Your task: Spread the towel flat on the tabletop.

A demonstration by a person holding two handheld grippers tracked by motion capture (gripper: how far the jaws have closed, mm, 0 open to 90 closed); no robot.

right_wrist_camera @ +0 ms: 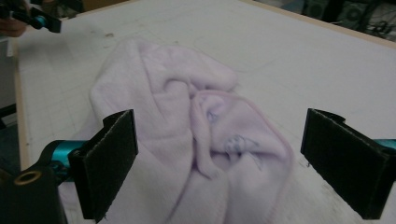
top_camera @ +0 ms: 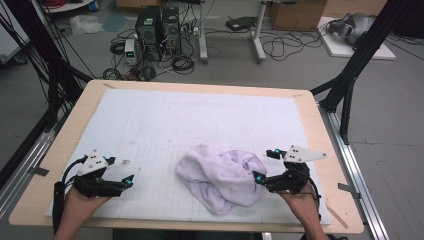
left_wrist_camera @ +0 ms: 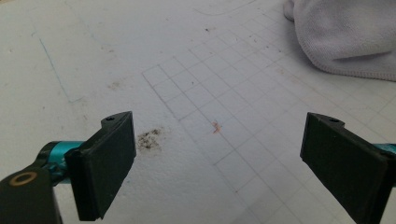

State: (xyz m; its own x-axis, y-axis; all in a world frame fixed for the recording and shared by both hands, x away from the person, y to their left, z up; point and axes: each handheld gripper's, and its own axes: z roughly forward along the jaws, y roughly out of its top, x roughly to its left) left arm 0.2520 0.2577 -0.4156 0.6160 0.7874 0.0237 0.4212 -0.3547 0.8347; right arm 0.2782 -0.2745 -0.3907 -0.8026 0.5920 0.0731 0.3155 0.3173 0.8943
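Both tongs gape: right tongs [top_camera: 263,166] beside crumpled towel [top_camera: 220,175], left tongs [top_camera: 122,172] apart.

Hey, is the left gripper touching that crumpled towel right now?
Apart. In the high view the left gripper sits well to the left of the towel, with bare white mat between them.

Light wooden table [top_camera: 320,131] with rounded corners, covered almost edge to edge by a white mat [top_camera: 210,115] marked with a faint pencilled grid. Crumpled on the near middle of the mat, a pale lilac towel [top_camera: 222,176], folded over itself. Near the mat's left front, a small dark smudge [left_wrist_camera: 149,139] and, just beside it, a tiny reddish fleck [left_wrist_camera: 215,126].
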